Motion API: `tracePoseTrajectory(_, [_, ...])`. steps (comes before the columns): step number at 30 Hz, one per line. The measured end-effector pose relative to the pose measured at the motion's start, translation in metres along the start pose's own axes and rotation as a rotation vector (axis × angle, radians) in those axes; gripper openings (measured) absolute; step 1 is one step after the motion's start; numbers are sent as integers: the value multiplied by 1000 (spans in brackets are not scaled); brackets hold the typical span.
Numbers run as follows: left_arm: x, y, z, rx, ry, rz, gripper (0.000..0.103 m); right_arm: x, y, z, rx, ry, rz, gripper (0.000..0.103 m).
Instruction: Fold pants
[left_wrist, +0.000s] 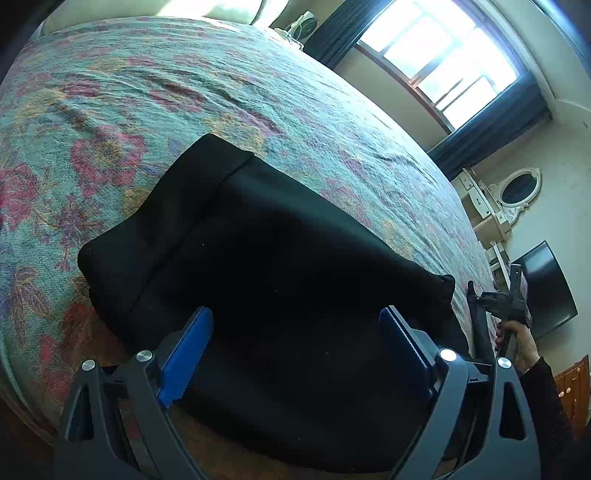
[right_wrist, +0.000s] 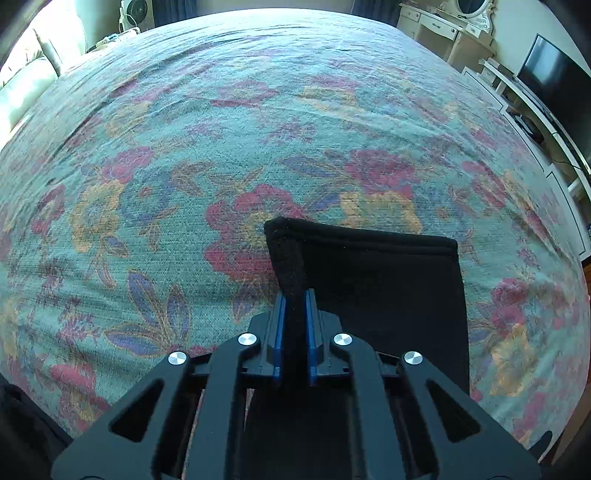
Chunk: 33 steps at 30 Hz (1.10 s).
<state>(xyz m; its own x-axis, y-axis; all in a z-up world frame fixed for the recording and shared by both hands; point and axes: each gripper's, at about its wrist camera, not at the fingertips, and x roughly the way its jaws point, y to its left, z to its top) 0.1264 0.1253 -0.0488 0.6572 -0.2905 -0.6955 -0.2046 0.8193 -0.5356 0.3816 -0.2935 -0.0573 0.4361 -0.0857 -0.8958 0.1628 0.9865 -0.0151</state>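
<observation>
below the right gripper (right_wrist: 294, 317), black pants (right_wrist: 384, 295) cut off by its frame

left gripper (left_wrist: 297, 350): dark grey linkage arms with triangular cut-outs, round silver screws, ribbed blue pads (left_wrist: 188, 354). right gripper (right_wrist: 294, 317): black arms, same screws (four showing), blue pads. person's hand (left_wrist: 519, 341): dark sleeve.

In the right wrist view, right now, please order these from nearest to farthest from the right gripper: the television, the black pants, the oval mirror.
1. Black pants: an edge is pinched between the jaws of the right gripper, on the floral bedspread.
2. Television: far right, past the bed's edge.
3. Oval mirror: top right, above the white dresser.
</observation>
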Motion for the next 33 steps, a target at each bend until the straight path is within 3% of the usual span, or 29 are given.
tracePoseTrajectory(7, [4,-7,-3,13,-9,38,91,-109,-86,-44,147,-225,192,8])
tracePoseTrajectory(12, [2,-9,-1,-20,-13,47,91,-194,-163,-103,209,-381,213,8])
tracePoseTrajectory(17, [0,-13,-5,-45,-18,77,91,-234,-234,-166,310,-442,245,8])
tracePoseTrajectory(23, [1,-18,-9,-48,-8,96,91,-214,-290,-242,435,-352,270,8])
tracePoseTrajectory(29, [2,-26,-12,-23,-16,142,91,-159,-311,-292,488,-130,304,11])
tracePoseTrajectory(31, [2,-27,-13,-21,-15,148,91,-152,-321,-302,528,-94,334,30])
tracePoseTrajectory(33, [1,-28,-14,-26,-14,147,91,-152,-344,-310,620,-118,367,35])
